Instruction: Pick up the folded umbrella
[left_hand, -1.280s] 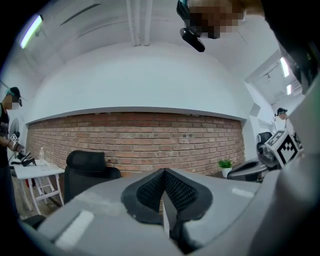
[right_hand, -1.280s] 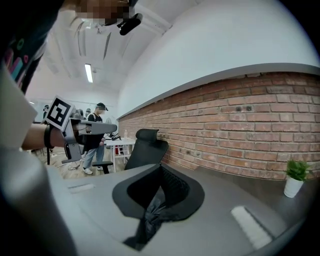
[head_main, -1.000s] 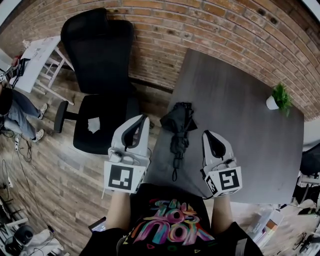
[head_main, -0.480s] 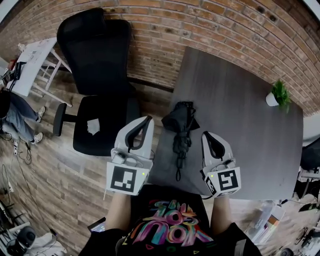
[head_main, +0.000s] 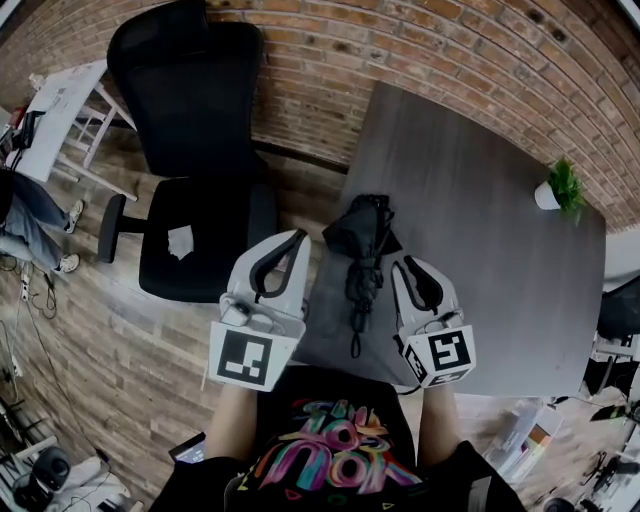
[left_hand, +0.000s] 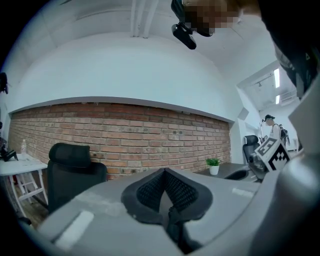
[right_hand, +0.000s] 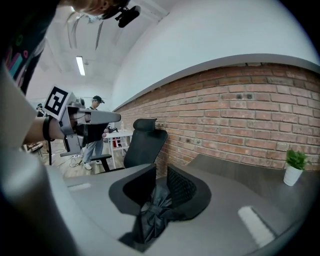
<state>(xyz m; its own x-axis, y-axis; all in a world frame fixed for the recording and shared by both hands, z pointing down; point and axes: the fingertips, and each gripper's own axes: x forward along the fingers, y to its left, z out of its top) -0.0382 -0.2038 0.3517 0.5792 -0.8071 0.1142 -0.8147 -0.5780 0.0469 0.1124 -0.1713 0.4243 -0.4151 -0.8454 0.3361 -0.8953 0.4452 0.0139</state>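
Right gripper view looks along my right gripper (right_hand: 161, 175), whose jaws have just been opening and now stand a little apart. The umbrella's (right_hand: 152, 212) black fabric shows low in the gap between them, but the pads do not seem to press on it. In the head view this gripper (head_main: 405, 265) sits just right of the umbrella (head_main: 362, 262), which lies near the left edge of the table (head_main: 480, 230). Its long axis runs from the upper middle of the frame down toward me, roughly parallel to my jaws. My left gripper (head_main: 295, 238) is closed and empty, hanging off the table's left edge beside the chair (head_main: 195, 130). I judge the right one nearer, so the grab turns on shifting it slightly leftward across that axis.
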